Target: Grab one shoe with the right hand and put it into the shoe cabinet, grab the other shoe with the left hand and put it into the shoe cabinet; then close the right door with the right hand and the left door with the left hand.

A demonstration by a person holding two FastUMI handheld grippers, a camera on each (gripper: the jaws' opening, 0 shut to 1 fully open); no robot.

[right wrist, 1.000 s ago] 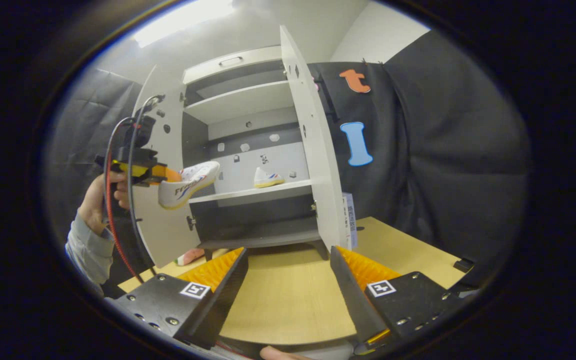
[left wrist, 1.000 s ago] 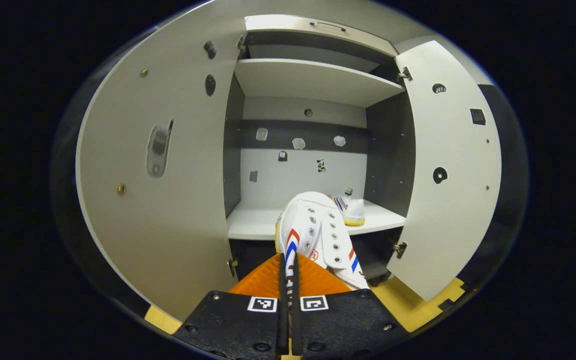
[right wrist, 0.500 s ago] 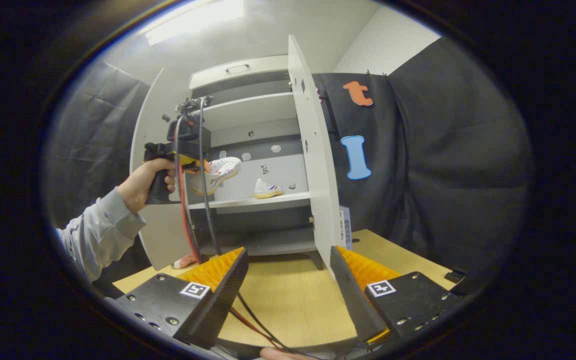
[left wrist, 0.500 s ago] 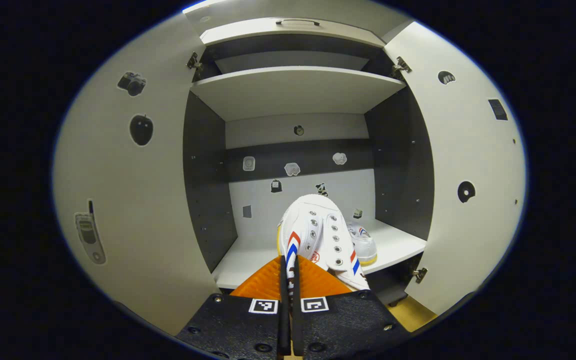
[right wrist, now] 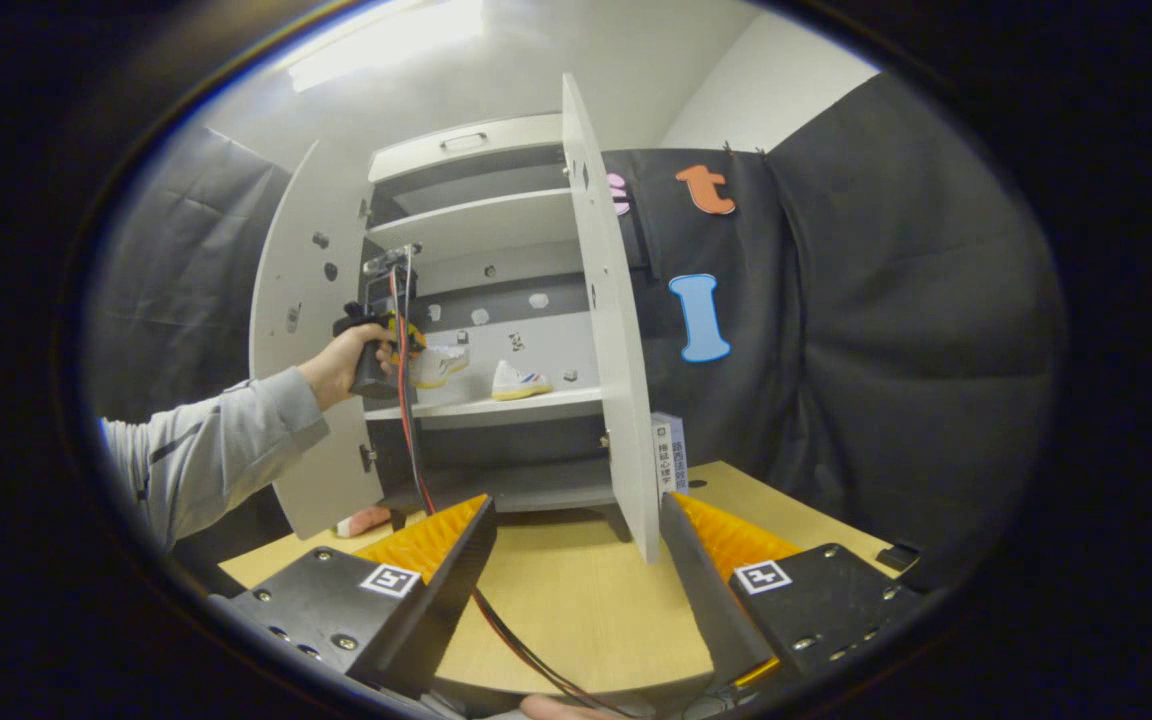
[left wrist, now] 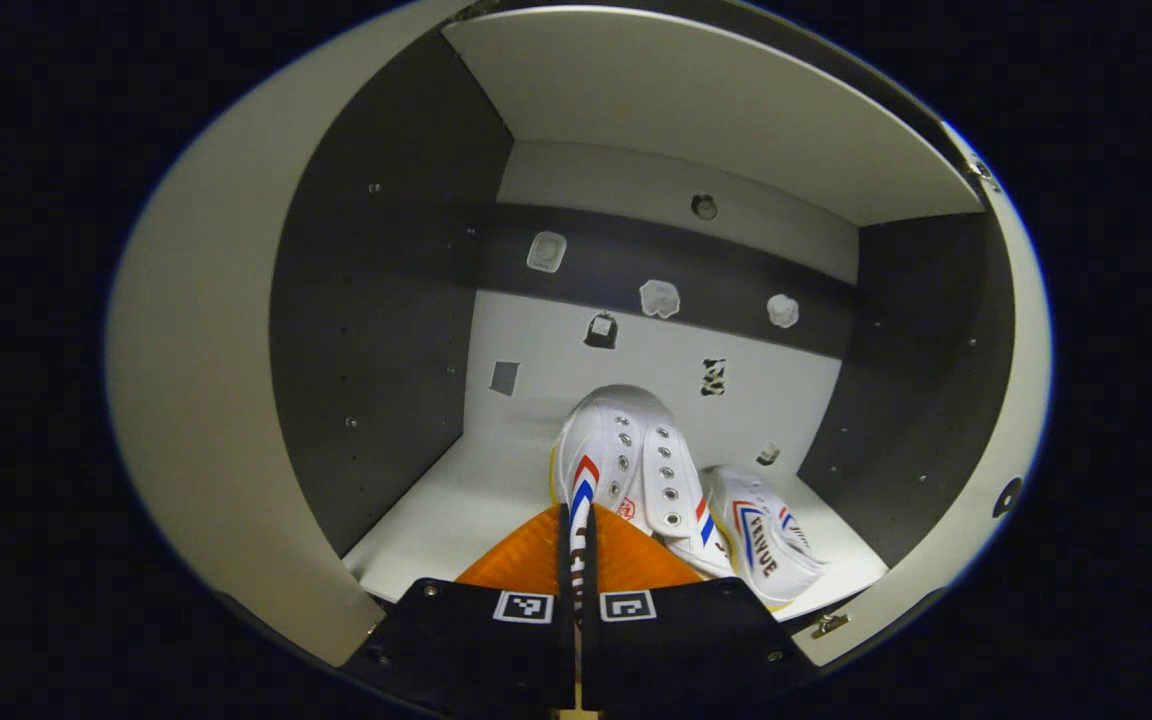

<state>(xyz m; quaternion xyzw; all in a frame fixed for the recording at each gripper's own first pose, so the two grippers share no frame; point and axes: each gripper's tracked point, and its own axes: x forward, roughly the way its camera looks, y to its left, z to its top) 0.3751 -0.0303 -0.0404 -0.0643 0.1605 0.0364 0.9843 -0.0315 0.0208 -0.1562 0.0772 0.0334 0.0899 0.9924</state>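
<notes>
the left gripper [left wrist: 576, 560], pinching the held shoe [left wrist: 626, 465], has pushed deep into the shoe cabinet [left wrist: 376, 300], just above the shelf [left wrist: 436, 510] beside the first shoe [left wrist: 766, 535]; release looks next. the right gripper [right wrist: 576, 560] hangs spread over the bench [right wrist: 576, 590].
</notes>
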